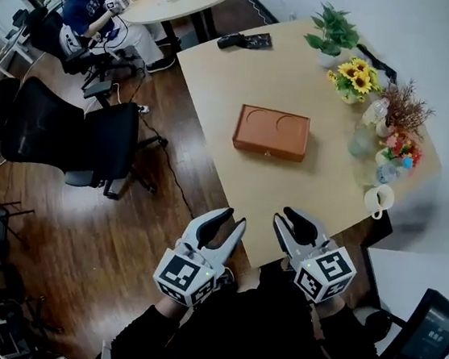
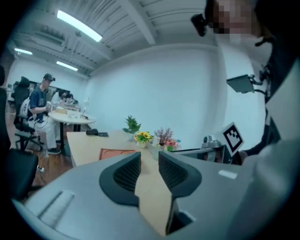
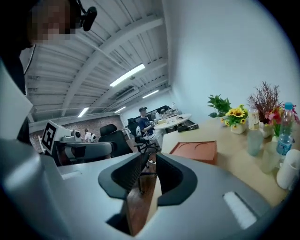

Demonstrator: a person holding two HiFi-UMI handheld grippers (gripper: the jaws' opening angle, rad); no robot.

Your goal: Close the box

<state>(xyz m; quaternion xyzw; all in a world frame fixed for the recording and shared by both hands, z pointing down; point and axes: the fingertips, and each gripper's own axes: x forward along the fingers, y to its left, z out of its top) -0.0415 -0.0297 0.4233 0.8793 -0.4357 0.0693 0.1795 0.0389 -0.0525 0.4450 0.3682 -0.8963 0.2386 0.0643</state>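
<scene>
An orange-brown box [image 1: 271, 132] lies flat in the middle of the pale wooden table [image 1: 238, 71], its lid down, with two round recesses on top. It also shows far ahead as the box [image 2: 117, 153] in the left gripper view and as the box [image 3: 197, 151] in the right gripper view. Both grippers hang near the table's front edge, well short of the box. My left gripper [image 1: 233, 219] is open with a narrow gap and nothing between its fingers, as is the same gripper [image 2: 149, 159] seen along its jaws. My right gripper [image 1: 285, 216] is likewise open and empty, its jaws [image 3: 151, 161] slightly apart.
Along the table's right side stand a green plant [image 1: 334, 34], sunflowers [image 1: 356, 77], bottles and a white mug [image 1: 378, 200]. Black items [image 1: 245, 41] lie at the far edge. Black office chairs [image 1: 67, 135] stand at the left. A person [image 1: 83, 4] sits at a round table.
</scene>
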